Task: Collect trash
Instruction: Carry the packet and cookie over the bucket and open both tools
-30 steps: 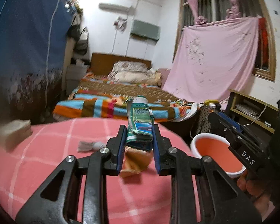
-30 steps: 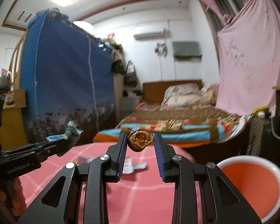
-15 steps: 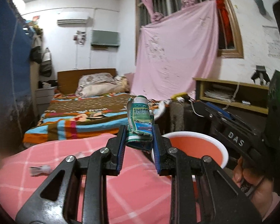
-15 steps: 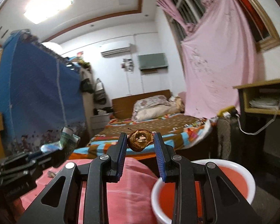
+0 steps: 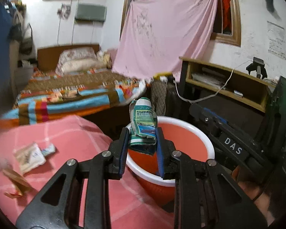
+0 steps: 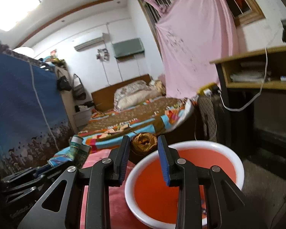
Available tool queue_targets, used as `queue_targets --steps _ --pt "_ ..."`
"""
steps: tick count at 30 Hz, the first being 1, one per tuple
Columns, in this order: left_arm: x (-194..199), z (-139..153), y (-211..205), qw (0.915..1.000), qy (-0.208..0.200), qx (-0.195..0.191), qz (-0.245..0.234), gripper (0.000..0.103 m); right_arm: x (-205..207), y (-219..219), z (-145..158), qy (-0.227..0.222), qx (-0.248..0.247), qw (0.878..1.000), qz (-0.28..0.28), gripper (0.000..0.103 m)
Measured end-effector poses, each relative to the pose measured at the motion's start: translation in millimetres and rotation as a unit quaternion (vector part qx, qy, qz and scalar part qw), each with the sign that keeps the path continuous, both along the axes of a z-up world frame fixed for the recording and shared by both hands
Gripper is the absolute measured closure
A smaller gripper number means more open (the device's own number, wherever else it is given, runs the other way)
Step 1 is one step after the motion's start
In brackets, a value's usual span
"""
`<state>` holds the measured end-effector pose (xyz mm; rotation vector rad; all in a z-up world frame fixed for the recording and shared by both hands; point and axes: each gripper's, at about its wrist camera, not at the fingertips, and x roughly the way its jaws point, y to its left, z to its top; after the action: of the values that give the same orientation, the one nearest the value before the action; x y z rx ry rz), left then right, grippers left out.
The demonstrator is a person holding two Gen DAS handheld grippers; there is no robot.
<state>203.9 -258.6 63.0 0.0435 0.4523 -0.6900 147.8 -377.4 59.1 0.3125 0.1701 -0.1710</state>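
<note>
Trash is sitting in both my grippers: my left gripper (image 5: 142, 139) is clamping a crumpled green and blue packet (image 5: 143, 126) upright between its blue pads, and my right gripper (image 6: 144, 147) is pinching a brown, dried-up round husk (image 6: 144, 144) at its fingertips. Both are hanging near the white-rimmed orange basin (image 6: 236, 164), which is standing just beside the edge of the table under its pink checked cloth (image 5: 70, 133); in the left view the packet is showing in front of the basin's near rim, and in the right view the husk is showing just beyond the basin's far-left rim. More litter is lying on the cloth to my left: a pale flattened wrapper (image 5: 29, 157), a small blue-and-white scrap (image 5: 48, 149) touching it, and some brown and red bits (image 5: 15, 179) closer to me. My right gripper's body is crossing the right side of the left view, carrying a label reading "DAS" (image 5: 233, 145), with my hand (image 5: 251, 192) under it. Beyond the basin, a dark shelf unit with a trailing white cable (image 5: 209, 95) is standing against the wall, a bed with a striped blanket (image 5: 72, 99) is filling the far side, and a pink sheet (image 5: 167, 30) is hanging over the window. Print on the packet is too blurred to read.
</note>
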Motion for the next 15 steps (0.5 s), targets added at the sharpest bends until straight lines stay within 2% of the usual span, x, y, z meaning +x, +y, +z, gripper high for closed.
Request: queue_targets --steps 6,15 --pt "20.9 -14.4 -18.1 0.9965 0.083 -0.01 -0.007 0.092 2.6 -15.4 -8.4 0.02 0.035 0.999 -0.01 0.075" --pt "30.7 -23.8 -28.3 0.9913 0.131 -0.01 -0.012 0.089 6.8 -26.2 -17.9 0.056 0.054 0.997 -0.026 0.073"
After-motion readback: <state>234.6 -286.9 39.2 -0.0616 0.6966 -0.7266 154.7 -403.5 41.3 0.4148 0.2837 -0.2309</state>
